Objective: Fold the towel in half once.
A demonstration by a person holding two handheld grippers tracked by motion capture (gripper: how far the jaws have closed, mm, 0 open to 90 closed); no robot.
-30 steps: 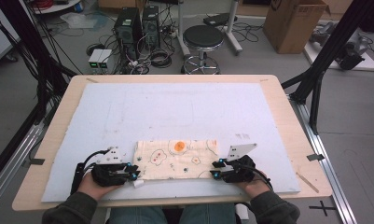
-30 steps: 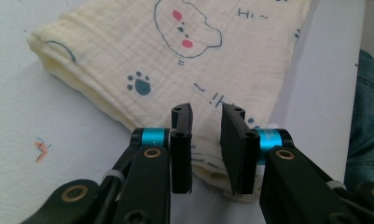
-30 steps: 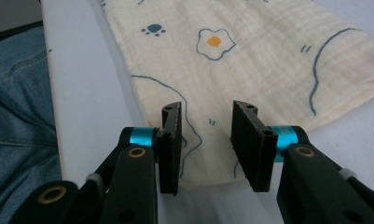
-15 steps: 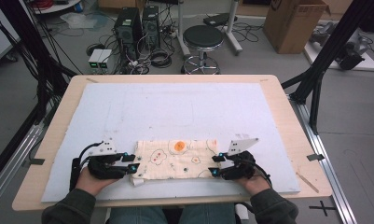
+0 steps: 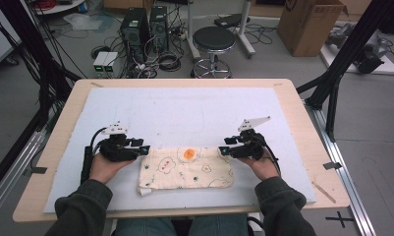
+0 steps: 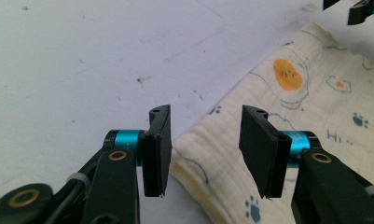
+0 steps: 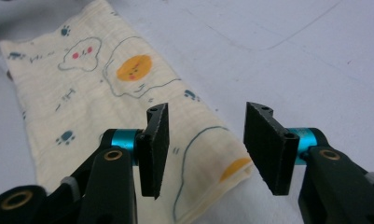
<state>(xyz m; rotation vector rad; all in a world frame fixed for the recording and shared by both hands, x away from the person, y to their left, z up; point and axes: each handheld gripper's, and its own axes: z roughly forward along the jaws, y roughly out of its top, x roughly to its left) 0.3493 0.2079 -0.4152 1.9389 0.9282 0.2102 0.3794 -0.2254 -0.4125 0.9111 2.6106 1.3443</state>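
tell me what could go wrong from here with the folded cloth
1. Both tongs have just been opening and stand open, the left tongs and right tongs close to the ends of the cloth; with nothing between the jaws, a pad could still snag an edge and undo the fold.
2. The near left corner looks rumpled and curled, so the layers may not lie flat and could spring open.

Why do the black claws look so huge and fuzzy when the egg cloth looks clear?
Left gripper view: the left gripper sits right against its camera, so its jaws loom large and soft-edged, while the cloth stays sharper. Right gripper view: same with the right gripper. High view: even light, faint shadows, slightly grainy.
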